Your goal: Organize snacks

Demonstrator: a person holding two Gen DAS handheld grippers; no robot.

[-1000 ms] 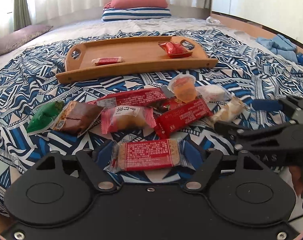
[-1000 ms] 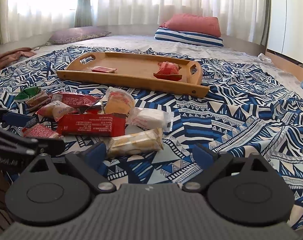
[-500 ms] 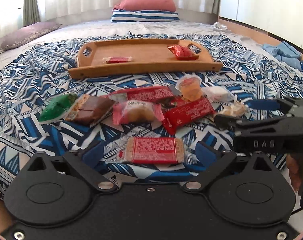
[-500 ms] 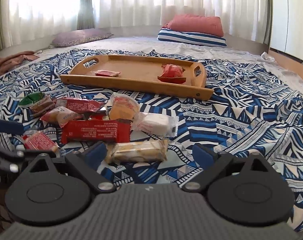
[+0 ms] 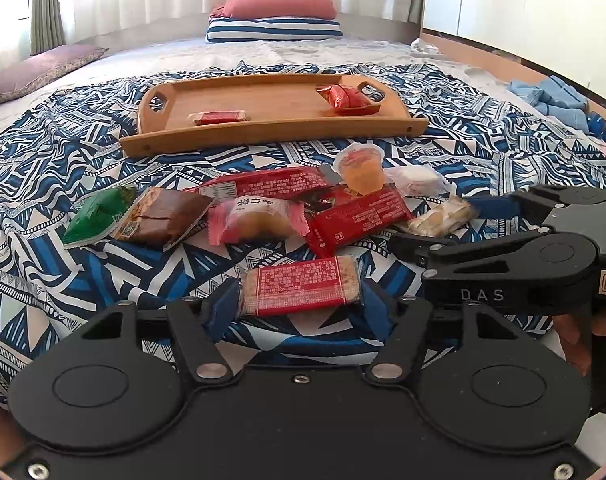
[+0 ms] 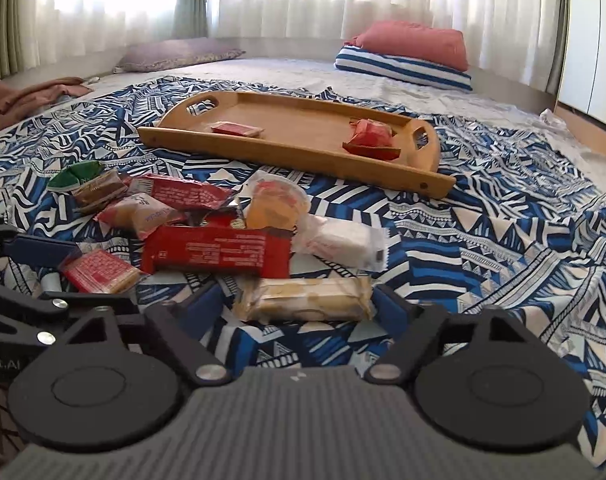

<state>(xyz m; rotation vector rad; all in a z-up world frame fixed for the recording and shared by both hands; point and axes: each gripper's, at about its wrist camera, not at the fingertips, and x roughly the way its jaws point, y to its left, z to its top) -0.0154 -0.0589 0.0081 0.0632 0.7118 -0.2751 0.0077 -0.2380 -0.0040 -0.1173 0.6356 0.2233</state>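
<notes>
A pile of wrapped snacks lies on the patterned bedspread. My left gripper [image 5: 301, 306] has its blue pads against both ends of a red cracker pack [image 5: 301, 290]. My right gripper [image 6: 303, 308] has closed in on a pale biscuit pack [image 6: 309, 300], its pads touching the pack's ends. A wooden tray [image 5: 263, 130] lies beyond the pile with a small red pack [image 5: 219, 117] and a red bag [image 5: 345, 98] in it. The tray also shows in the right wrist view [image 6: 299, 156].
Other snacks in the pile: a green pack [image 5: 97, 216], a brown pack [image 5: 163, 216], a pink bun pack [image 5: 255, 220], a long red bar [image 6: 217, 250], a jelly cup [image 6: 275, 204], a white pack [image 6: 343, 240]. Pillows lie at the far side of the bed.
Both grippers have narrowed around their packs. The left gripper's pads have come in to the red cracker pack's ends, and the right gripper's pads to the biscuit pack's ends.
</notes>
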